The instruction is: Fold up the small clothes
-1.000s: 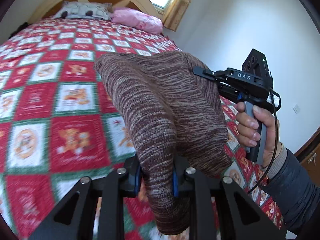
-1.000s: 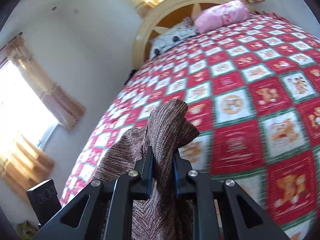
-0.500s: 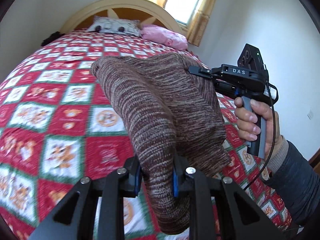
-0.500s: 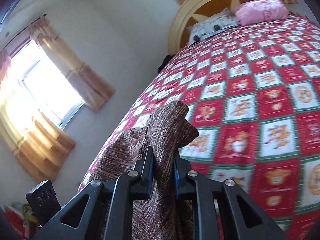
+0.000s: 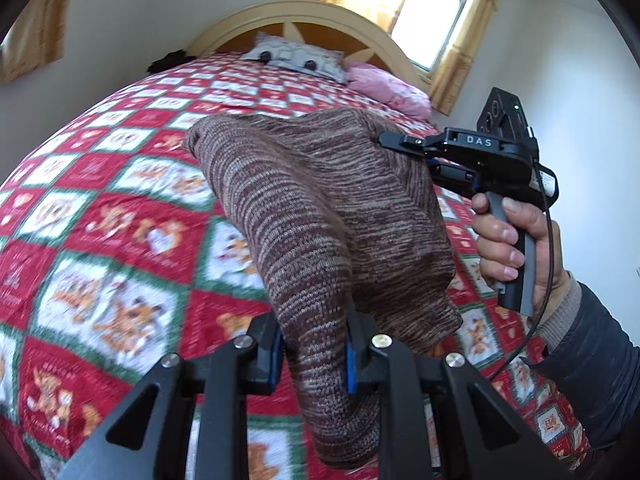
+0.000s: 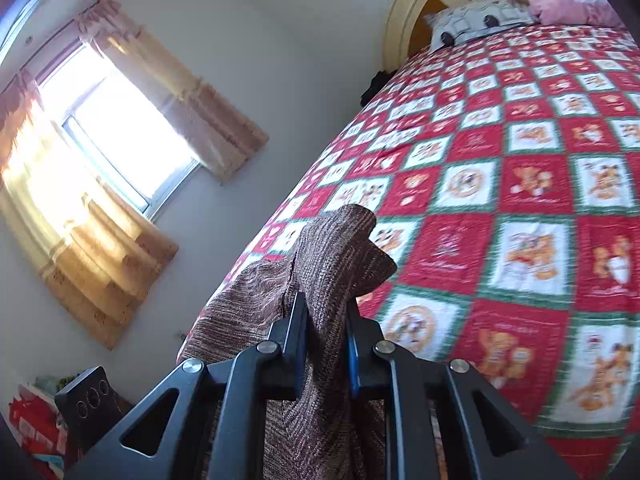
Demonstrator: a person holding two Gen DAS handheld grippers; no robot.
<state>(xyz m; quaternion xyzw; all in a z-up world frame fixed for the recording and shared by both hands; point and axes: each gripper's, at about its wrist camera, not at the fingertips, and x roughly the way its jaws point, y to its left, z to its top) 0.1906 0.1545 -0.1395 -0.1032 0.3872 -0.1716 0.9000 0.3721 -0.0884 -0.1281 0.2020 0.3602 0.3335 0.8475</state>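
A brown striped knit garment (image 5: pixel 320 216) hangs in the air above the bed, held by both grippers. My left gripper (image 5: pixel 312 356) is shut on one bunched edge of it. My right gripper (image 6: pixel 326 344) is shut on another edge of the knit garment (image 6: pixel 336 248). In the left wrist view the right gripper (image 5: pixel 404 148) pinches the garment's far right corner, with the hand on its handle. The cloth sags between the two grips and its lower part hangs below the left fingers.
A bed with a red, white and green patchwork quilt (image 5: pixel 100 240) lies below. A grey pillow (image 5: pixel 296 56) and a pink pillow (image 5: pixel 384 88) lie at the headboard (image 5: pixel 304 16). Curtained windows (image 6: pixel 120 128) are on the walls. A white wall is at the right.
Both grippers have risen and tilted with the garment still held; more of the wall, windows and headboard shows. The grips on the cloth are unchanged.
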